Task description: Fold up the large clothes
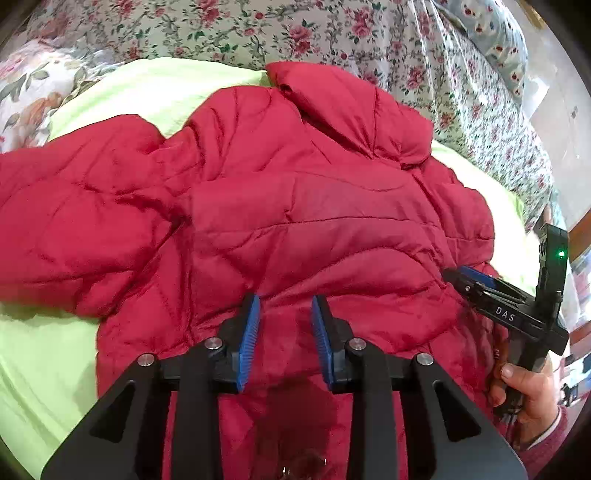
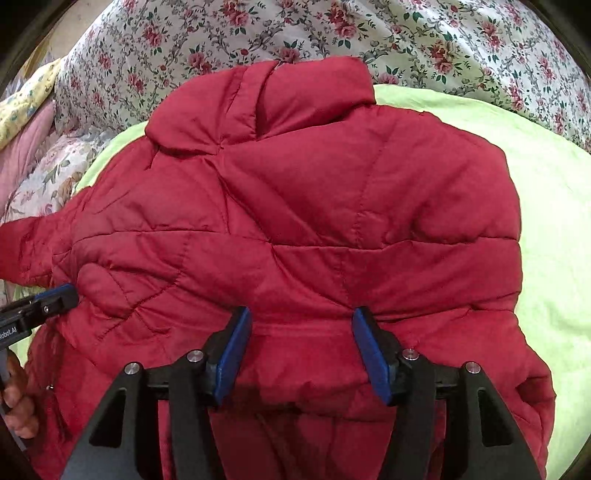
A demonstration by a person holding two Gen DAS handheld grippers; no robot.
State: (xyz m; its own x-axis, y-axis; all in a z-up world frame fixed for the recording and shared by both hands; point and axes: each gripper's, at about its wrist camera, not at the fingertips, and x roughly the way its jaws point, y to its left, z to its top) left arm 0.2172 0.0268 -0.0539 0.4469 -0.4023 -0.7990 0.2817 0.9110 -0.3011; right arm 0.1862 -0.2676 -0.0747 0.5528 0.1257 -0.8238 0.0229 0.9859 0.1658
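A bed fills both views, spread with a floral sheet (image 2: 424, 33) along the top of the frame and a pale green blanket (image 2: 554, 229) beneath the work. On the blanket lies the red quilted jacket (image 2: 295, 206), back side up, its collar (image 2: 280, 96) toward the top of the frame and one sleeve (image 1: 74, 206) trailing off to the left of the left wrist view.

The jacket looks puffy and light, soft all through, with a smooth shell that will likely slide between the pads and spring back after a fold. A pinch that gathers a thick ridge at the hem or a side seam should hold better than a flat nip on the shell.

The left gripper (image 1: 285, 306) hovers over the lower back, fingers narrowly apart, nothing clamped. The right gripper (image 2: 301, 317) stands wider apart over the hem, also empty.
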